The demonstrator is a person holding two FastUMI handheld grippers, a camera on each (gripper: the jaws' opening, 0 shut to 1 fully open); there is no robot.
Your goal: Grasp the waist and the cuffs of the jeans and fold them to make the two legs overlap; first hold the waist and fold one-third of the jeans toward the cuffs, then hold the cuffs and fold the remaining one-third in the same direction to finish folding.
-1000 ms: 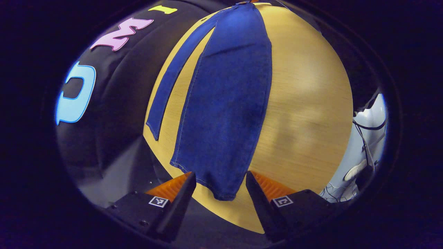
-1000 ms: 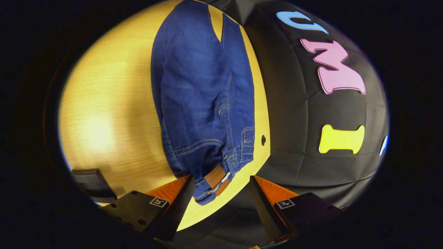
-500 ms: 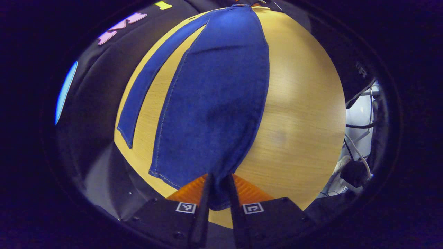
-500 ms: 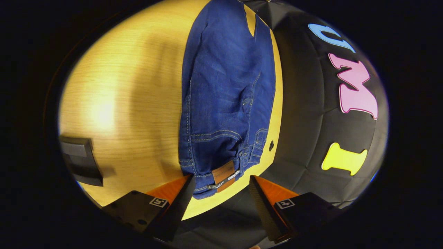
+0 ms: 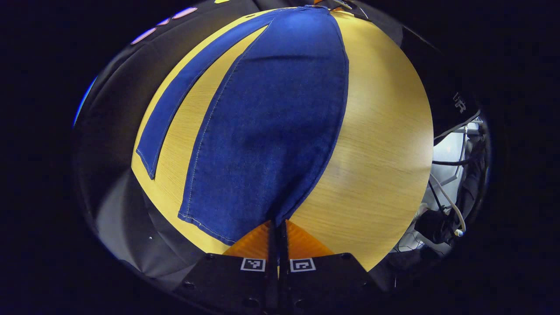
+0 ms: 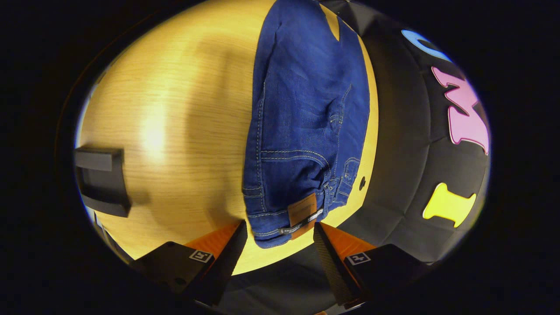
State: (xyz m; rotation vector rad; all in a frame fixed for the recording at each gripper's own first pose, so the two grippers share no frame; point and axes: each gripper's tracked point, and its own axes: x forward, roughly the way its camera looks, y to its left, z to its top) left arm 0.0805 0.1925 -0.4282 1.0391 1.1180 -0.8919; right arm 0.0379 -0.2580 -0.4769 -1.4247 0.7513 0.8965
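One pair of jeans (image 5: 267,131), two legs, is lying flat on one wooden table (image 5: 385,144). We are seeing the left gripper (image 5: 277,227) pinching the cuff (image 5: 245,218) of the nearer leg, fingers pressed together on the denim. We are seeing the right gripper (image 6: 276,238) spread wide, the waist (image 6: 284,218) lying between its fingers, one black block (image 6: 101,179) resting on the table
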